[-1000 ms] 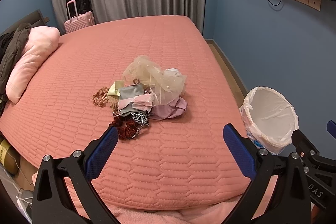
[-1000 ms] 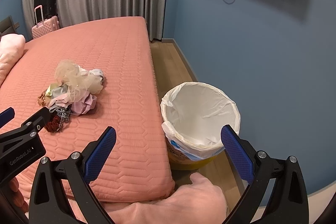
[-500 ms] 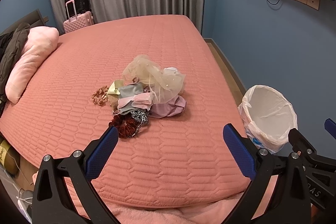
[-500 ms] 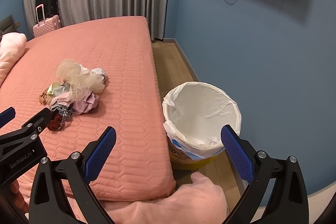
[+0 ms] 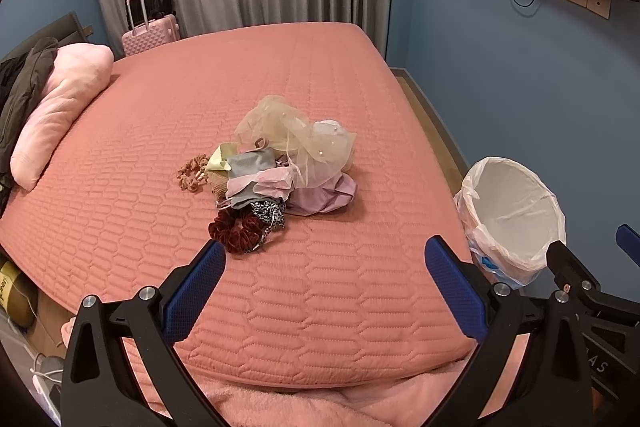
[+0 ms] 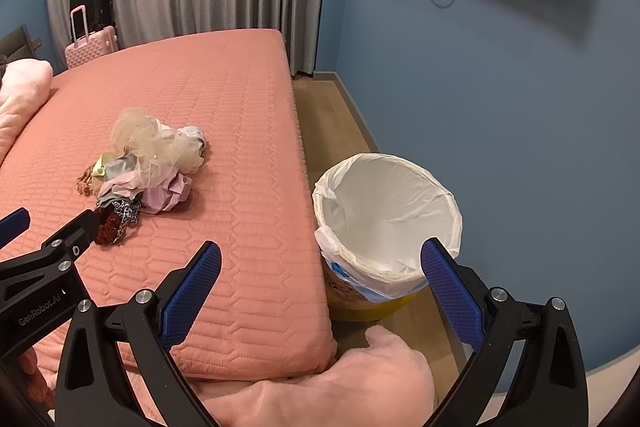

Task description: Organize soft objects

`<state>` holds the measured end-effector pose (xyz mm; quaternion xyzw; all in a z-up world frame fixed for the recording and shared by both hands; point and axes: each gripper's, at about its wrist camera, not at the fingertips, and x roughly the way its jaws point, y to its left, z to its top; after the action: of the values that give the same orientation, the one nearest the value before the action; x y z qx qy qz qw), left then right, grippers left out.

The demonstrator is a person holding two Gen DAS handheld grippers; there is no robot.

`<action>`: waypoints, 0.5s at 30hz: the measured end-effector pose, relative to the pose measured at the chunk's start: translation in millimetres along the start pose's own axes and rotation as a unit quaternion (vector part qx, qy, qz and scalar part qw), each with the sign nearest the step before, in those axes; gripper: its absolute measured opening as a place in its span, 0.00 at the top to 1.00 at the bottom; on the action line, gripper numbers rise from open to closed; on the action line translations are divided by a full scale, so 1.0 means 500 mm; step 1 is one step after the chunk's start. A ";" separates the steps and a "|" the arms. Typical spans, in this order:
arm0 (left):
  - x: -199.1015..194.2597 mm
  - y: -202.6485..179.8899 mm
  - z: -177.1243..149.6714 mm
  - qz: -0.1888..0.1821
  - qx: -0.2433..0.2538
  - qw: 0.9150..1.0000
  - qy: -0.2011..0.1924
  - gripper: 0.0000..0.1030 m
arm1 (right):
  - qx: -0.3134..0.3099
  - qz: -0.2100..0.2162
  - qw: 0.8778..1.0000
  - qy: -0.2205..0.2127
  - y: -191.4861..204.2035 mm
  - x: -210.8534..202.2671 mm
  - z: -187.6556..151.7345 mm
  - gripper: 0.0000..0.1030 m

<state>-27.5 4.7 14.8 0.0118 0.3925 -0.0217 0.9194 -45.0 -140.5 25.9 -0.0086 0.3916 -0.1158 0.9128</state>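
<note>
A pile of soft things (image 5: 276, 171) lies mid-bed: beige tulle with pearls (image 5: 296, 135), grey and pink cloths, a lilac cloth (image 5: 326, 197), a dark red scrunchie (image 5: 234, 229), a tan scrunchie (image 5: 192, 177). The same pile (image 6: 148, 167) shows left in the right wrist view. My left gripper (image 5: 326, 291) hangs open over the bed's near edge, short of the pile, empty. My right gripper (image 6: 320, 291) is open and empty, near the bed corner and the white-lined bin (image 6: 386, 227).
The salmon quilted bed (image 5: 280, 67) fills the middle. A pink pillow (image 5: 60, 107) and a dark jacket lie at its left. Suitcases (image 5: 150, 11) stand by the grey curtain. The bin (image 5: 512, 215) stands on the wood floor between bed and blue wall. Pink fleece (image 6: 340, 387) lies below.
Both views have shifted a little; the pile and bin sit slightly nearer the right gripper. Neither gripper has changed its opening.
</note>
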 end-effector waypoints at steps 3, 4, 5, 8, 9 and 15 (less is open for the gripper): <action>0.000 0.000 -0.002 0.000 0.002 1.000 0.001 0.07 | -0.001 0.000 1.000 -0.001 0.002 -0.001 0.000 0.06; 0.000 0.000 -0.003 0.001 0.002 1.000 0.002 0.07 | -0.002 -0.001 1.000 -0.001 0.002 -0.001 0.000 0.06; 0.000 0.001 -0.004 0.001 0.002 1.000 0.003 0.07 | -0.002 0.000 1.000 -0.001 0.003 -0.001 0.000 0.06; -0.001 0.003 -0.005 0.001 0.001 1.000 0.003 0.07 | -0.004 -0.001 1.000 -0.001 0.006 -0.002 0.001 0.06; -0.001 0.002 -0.006 0.001 0.001 1.000 0.004 0.07 | -0.003 0.000 1.000 -0.001 0.006 -0.003 0.001 0.06; -0.002 0.002 -0.007 0.000 0.003 1.000 0.003 0.07 | -0.004 -0.001 1.000 -0.001 0.006 -0.003 0.001 0.06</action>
<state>-30.8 6.0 12.8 0.0146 0.3952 -0.0225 0.9182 -44.7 -137.1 26.9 -0.0129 0.3910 -0.1152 0.9130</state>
